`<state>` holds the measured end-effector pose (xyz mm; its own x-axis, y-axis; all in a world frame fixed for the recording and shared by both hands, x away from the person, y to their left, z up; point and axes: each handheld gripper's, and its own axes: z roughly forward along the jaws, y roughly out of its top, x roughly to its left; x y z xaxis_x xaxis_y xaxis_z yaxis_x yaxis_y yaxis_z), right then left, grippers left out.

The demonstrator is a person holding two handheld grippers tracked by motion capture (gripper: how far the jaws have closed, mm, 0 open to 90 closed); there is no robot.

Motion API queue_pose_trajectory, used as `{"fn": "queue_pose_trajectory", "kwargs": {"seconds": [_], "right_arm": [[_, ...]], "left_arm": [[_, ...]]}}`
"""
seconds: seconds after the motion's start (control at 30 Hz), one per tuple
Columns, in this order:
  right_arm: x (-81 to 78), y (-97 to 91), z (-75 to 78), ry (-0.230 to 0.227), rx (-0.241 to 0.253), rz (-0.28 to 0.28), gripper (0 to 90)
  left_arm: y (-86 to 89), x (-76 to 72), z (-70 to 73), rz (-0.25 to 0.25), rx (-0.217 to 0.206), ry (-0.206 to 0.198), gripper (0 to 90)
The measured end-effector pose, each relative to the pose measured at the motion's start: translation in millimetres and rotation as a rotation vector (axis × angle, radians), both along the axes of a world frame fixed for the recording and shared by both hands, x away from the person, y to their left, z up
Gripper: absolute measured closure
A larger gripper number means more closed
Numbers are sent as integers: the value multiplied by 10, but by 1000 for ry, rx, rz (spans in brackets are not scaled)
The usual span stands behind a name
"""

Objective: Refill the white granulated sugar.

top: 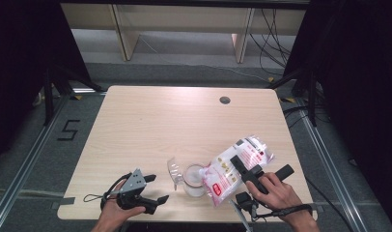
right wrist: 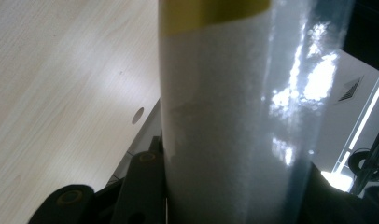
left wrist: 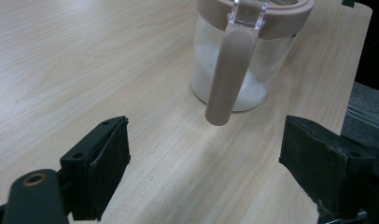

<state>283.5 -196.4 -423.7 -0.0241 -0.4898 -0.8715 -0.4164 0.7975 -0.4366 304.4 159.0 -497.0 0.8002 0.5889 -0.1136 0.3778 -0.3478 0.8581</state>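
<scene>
A clear plastic bag of white granules (top: 237, 169) with red print is held tilted over the table, its lower end at the mouth of a clear jar (top: 194, 180). My right gripper (top: 259, 166) is shut on the bag's middle. In the right gripper view the bag (right wrist: 234, 116) stands between the jaws of that gripper (right wrist: 232, 191). The jar (left wrist: 246, 70) has a beige rim, a beige strap (left wrist: 227, 79) hanging down its side and white granules at its bottom. My left gripper (top: 156, 188) rests at the table's front left, open, pointing at the jar; in its own view the gripper (left wrist: 206, 168) holds nothing.
The jar's clear lid (top: 174, 171) stands open to its left. The wooden table (top: 150, 125) has a round cable hole (top: 225, 100) near its far edge. The table's front edge is close to both hands.
</scene>
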Motion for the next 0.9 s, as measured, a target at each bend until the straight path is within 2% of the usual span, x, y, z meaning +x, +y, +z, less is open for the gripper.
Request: {"fn": "queue_pose_trajectory", "kwargs": {"seconds": [0.03, 0.07, 0.1, 0.13, 0.17, 0.2, 0.37, 0.47, 0.5, 0.53, 0.57, 0.63, 0.67, 0.7, 0.73, 0.9], "right_arm": [[-1, 1, 4, -2, -1, -1, 669], [0, 0, 6, -3, 2, 3, 670], [3, 2, 12, 1, -3, 3, 670], [0, 2, 10, -3, -2, 2, 670], [-1, 2, 10, -4, -4, -1, 670], [0, 3, 12, -2, -4, 0, 670], [-4, 5, 7, -3, -6, 2, 670], [-3, 6, 8, -3, -10, -1, 670], [-4, 5, 9, -3, -9, -1, 670], [-4, 5, 12, -3, -10, 0, 670], [-3, 5, 14, -2, -9, 1, 670], [-1, 5, 9, 0, -14, -1, 670], [0, 7, 9, -1, -22, -4, 670], [-3, 14, 19, 11, -37, -17, 670], [-3, 14, 19, 13, -34, -15, 670], [-8, 31, 24, 10, -47, -12, 671]], "left_arm": [[0, -3, 0, 3, 0, 1, 154], [15, 9, 6, -7, 27, -9, 154], [13, 8, 5, -5, 21, -7, 154], [-1, 0, 1, -1, -4, -1, 154], [0, 0, 0, 0, -1, 0, 154], [12, 6, 3, -3, 26, -6, 154], [11, 6, 4, -1, 24, -6, 154], [0, -2, 0, 2, 0, 1, 154], [13, 7, 4, -3, 25, -6, 154], [11, 7, 4, -2, 24, -5, 154], [-1, -2, 0, 3, 0, 1, 154], [-2, 2, -5, -2, -6, 1, 154], [7, 3, 3, 1, 18, -4, 154], [7, 5, 2, 1, 17, -4, 154], [-2, -2, 0, 2, -3, 1, 154], [-4, -1, -3, -1, -8, 4, 154]]}}
